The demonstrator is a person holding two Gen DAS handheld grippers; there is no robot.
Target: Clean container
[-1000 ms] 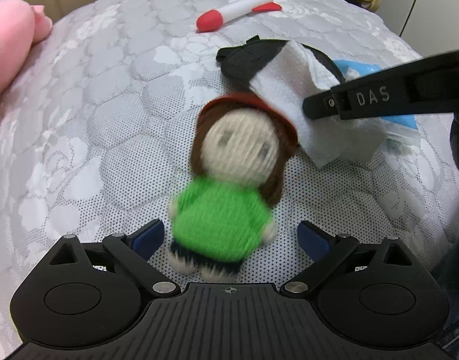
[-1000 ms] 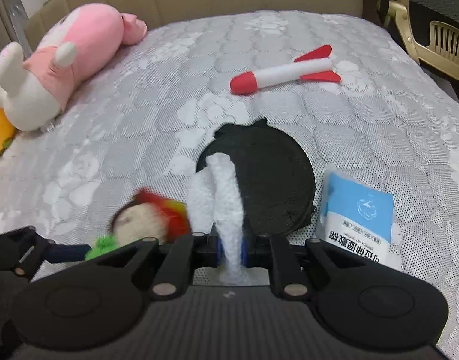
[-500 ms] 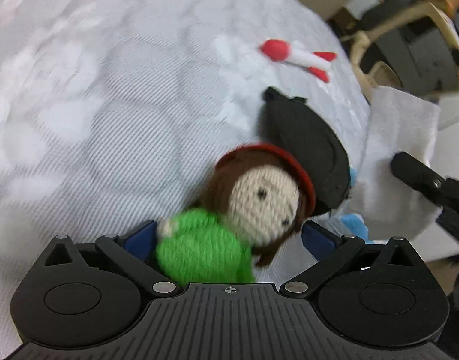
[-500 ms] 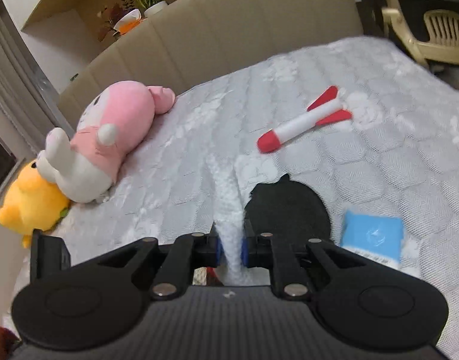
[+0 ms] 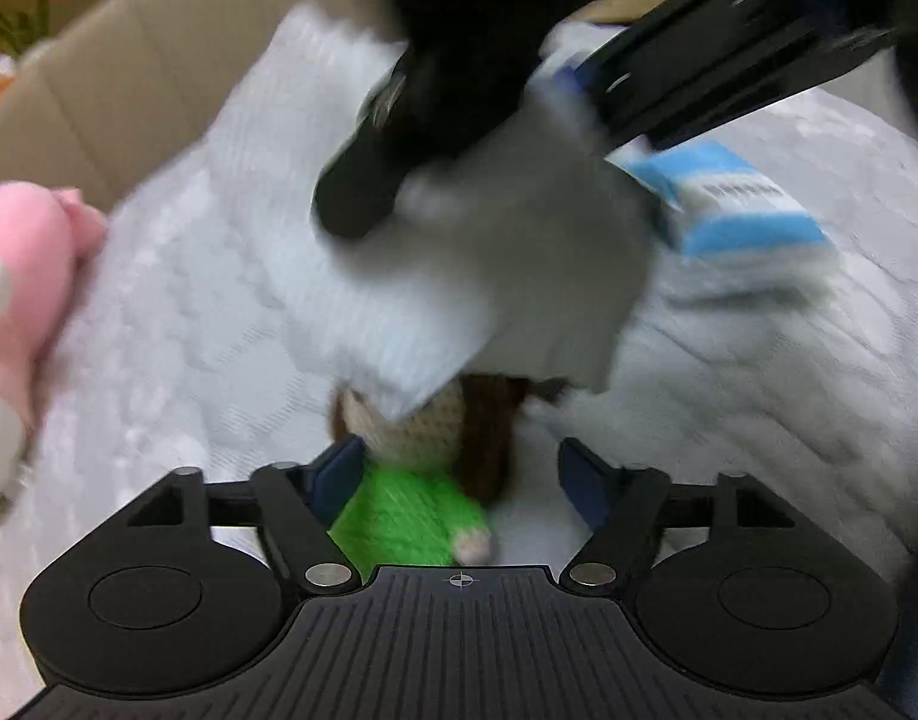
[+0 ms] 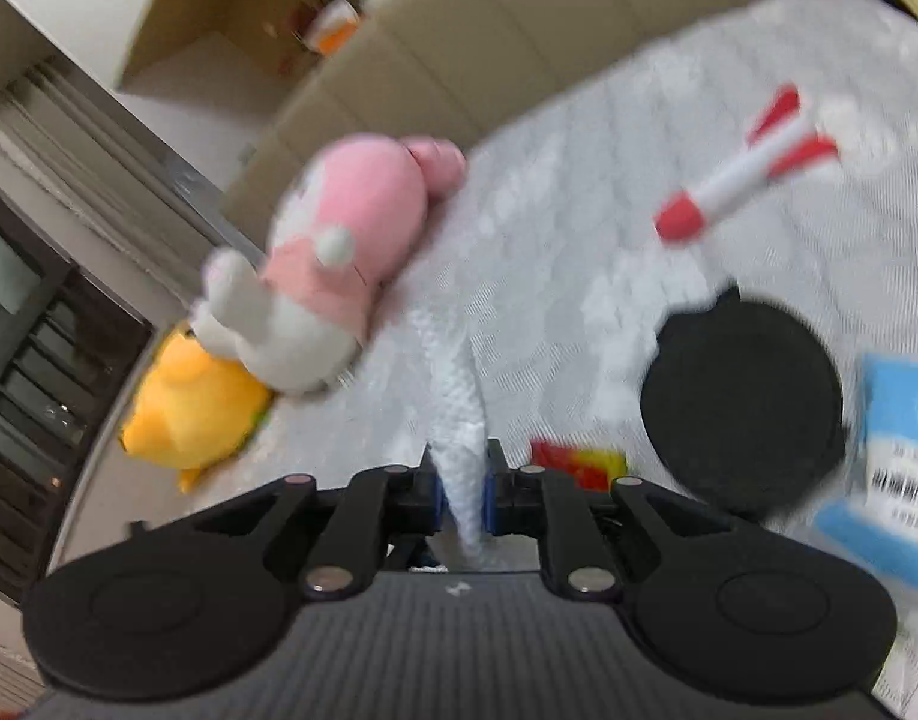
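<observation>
A crocheted doll (image 5: 411, 510) with brown hair and a green top lies on the white quilt between the jaws of my left gripper (image 5: 459, 474). The jaws are closing; the left pad is at the doll's side and the right pad stands clear of it. A white tissue (image 5: 489, 276) hangs just above the doll's head, and my right gripper (image 6: 462, 492) is shut on it. In the right wrist view the tissue (image 6: 459, 420) rises between the pads. The doll's red cap (image 6: 579, 462) peeks out beside them. A flat round black container (image 6: 741, 402) lies to the right.
A pink plush (image 6: 351, 228) and a yellow plush (image 6: 189, 402) lie at the left near the beige headboard (image 6: 519, 48). A red and white toy rocket (image 6: 741, 180) lies farther back. A blue tissue pack (image 6: 897, 438) sits right of the black container.
The left jaws have narrowed around the doll. The right gripper has lifted and tilted with the tissue, which now hangs over the doll's head. Both views have swung and blurred.
</observation>
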